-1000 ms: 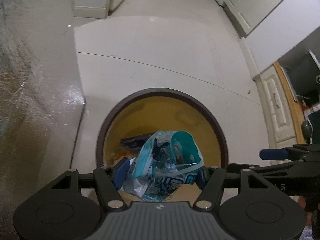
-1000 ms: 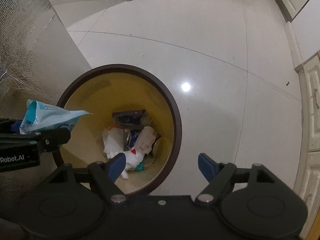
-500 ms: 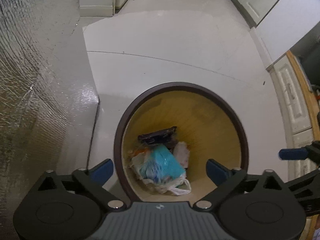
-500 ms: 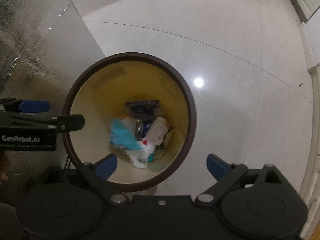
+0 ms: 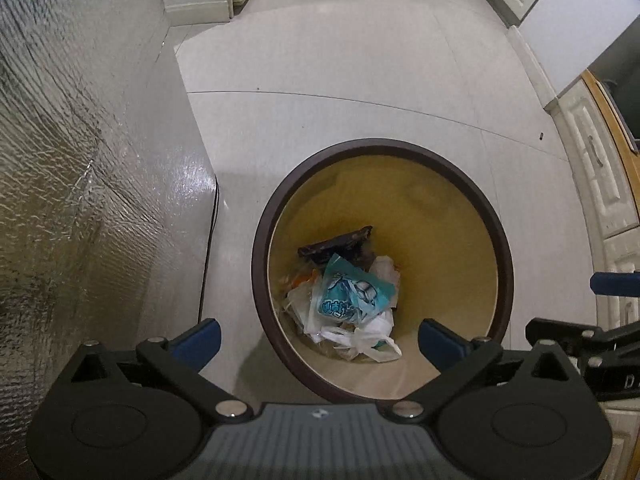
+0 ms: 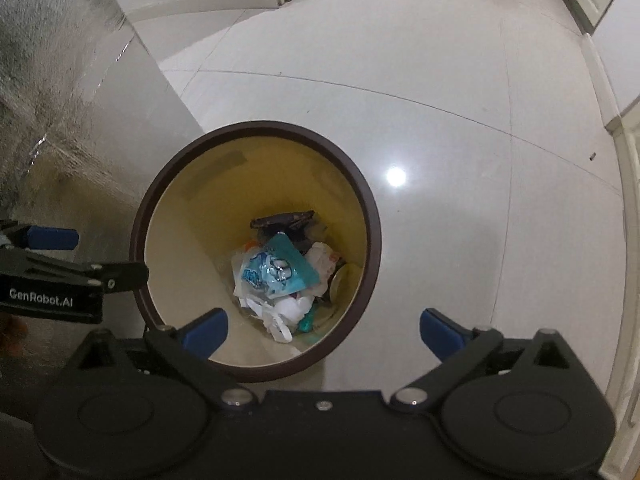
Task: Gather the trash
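A round trash bin with a dark brown rim (image 5: 382,145) and yellow inside stands on the floor; it also shows in the right wrist view (image 6: 256,125). A teal and blue plastic snack wrapper (image 5: 352,294) lies on top of the trash at its bottom, also in the right wrist view (image 6: 276,270). My left gripper (image 5: 318,338) is open and empty above the bin's near rim. My right gripper (image 6: 322,330) is open and empty above the bin's right side. The left gripper shows from the side in the right wrist view (image 6: 72,272).
A silver foil-covered surface (image 5: 72,160) stands left of the bin. White floor tiles (image 6: 460,140) lie beyond and to the right. White cabinets (image 5: 600,184) line the right side. White plastic bags (image 5: 360,336) and a dark wrapper (image 5: 340,240) lie in the bin.
My left gripper opened and let go of the teal wrapper, which fell into the bin. Both grippers have risen a little above the bin.
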`<state>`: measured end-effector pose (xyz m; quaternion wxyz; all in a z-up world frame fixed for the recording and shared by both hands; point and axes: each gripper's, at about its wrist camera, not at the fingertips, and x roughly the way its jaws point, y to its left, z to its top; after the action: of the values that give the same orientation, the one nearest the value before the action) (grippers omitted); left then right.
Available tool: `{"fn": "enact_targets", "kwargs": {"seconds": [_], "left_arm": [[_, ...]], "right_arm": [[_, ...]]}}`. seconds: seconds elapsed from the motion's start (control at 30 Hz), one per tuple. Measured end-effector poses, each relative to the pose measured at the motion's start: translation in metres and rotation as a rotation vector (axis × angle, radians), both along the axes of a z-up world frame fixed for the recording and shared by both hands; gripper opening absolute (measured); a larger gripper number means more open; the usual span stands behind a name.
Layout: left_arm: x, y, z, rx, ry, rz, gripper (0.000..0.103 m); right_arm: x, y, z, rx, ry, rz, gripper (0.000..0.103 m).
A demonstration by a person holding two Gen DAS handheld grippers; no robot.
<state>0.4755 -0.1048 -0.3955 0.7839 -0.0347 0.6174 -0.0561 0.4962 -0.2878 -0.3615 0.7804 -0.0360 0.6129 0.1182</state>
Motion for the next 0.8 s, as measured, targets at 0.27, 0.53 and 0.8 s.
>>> {"fn": "enact_targets", "kwargs": {"seconds": [0.27, 0.53, 0.8], "left_arm": [[-0.012, 0.001, 0.009, 0.051, -0.003, -0.014, 0.103], [-0.031, 0.003, 0.034, 0.067, -0.047, -0.017, 0.103], [-0.051, 0.009, 0.063, 0.070, -0.082, -0.007, 0.103]], "right_arm": [[-0.010, -0.007, 0.014, 0.041, -0.026, -0.036, 0.103], [-0.024, -0.015, 0.035, 0.063, -0.057, -0.062, 0.103], [-0.042, -0.029, 0.053, 0.081, -0.095, -0.084, 0.103]]}}
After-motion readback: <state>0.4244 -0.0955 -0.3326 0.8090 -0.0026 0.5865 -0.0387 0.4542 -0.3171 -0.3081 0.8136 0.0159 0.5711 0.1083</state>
